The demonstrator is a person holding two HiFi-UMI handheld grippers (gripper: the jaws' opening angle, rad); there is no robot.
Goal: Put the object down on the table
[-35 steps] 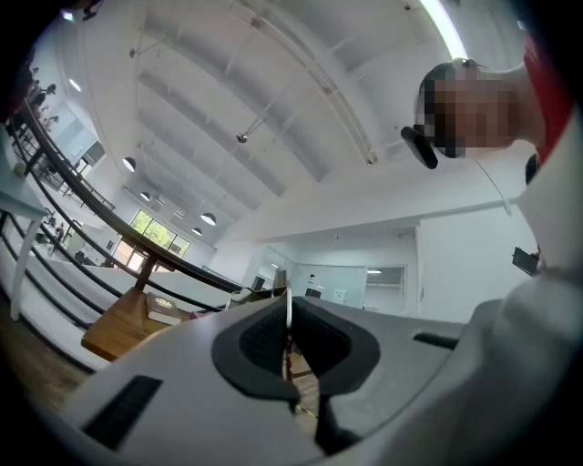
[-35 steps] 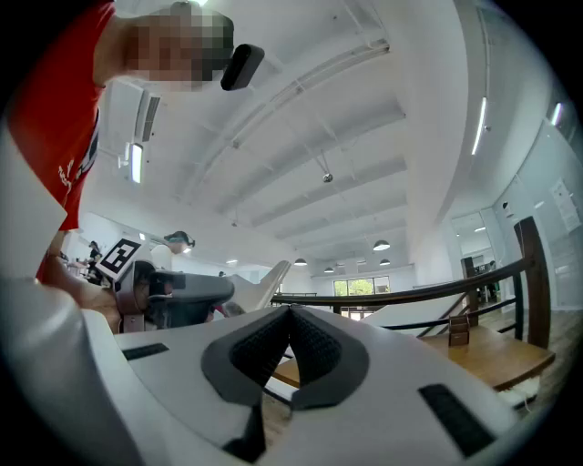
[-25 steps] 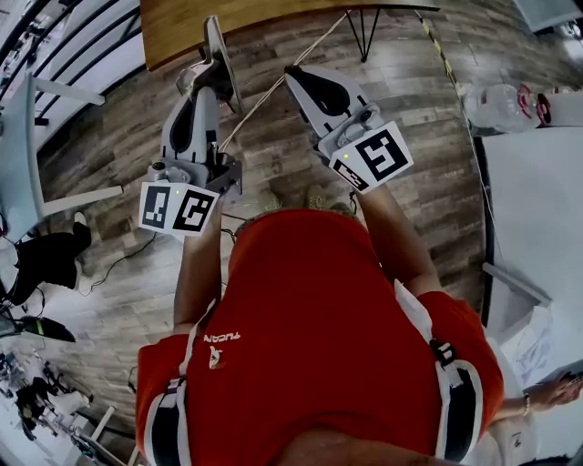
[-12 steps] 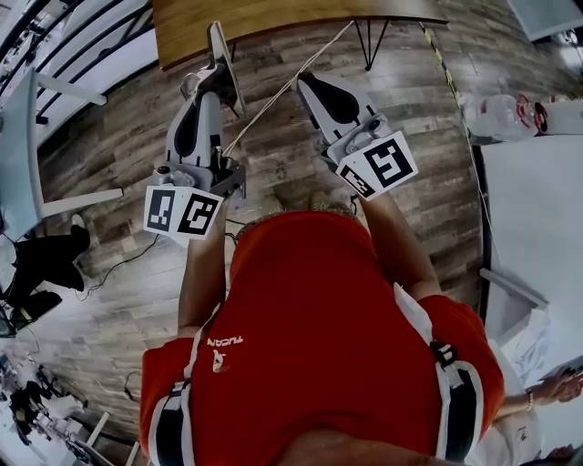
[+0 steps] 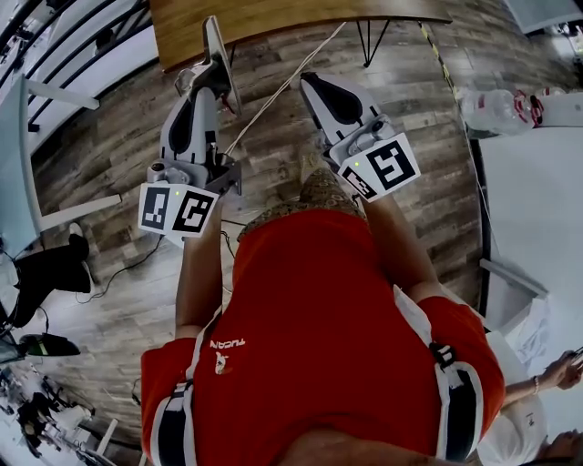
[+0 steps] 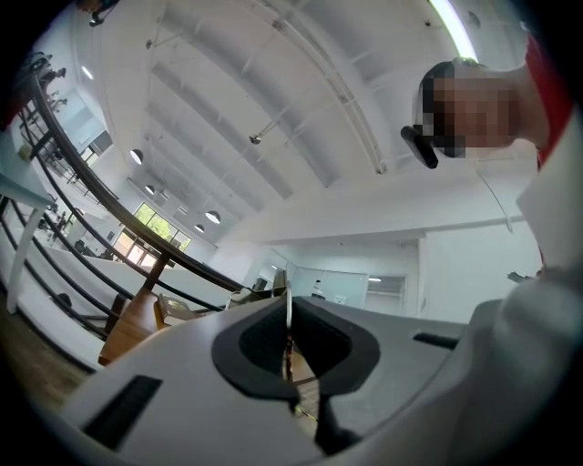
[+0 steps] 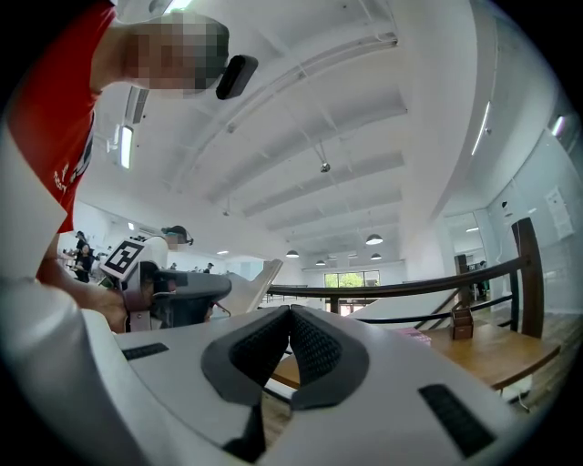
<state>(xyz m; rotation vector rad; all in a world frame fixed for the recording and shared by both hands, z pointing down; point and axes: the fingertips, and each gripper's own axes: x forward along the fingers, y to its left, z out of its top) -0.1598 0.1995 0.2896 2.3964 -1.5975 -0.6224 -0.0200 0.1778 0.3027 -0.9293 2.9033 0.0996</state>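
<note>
Wood floor (image 5: 428, 146) below; L gripper (image 6: 289, 339) up, pinching sheet (image 5: 217, 41).

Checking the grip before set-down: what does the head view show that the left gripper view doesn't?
Only head view: the right tool and a clear bottle. Only left gripper view: the ceiling. Both: the left tool shut on a thin flat piece, and the wooden table.
</note>
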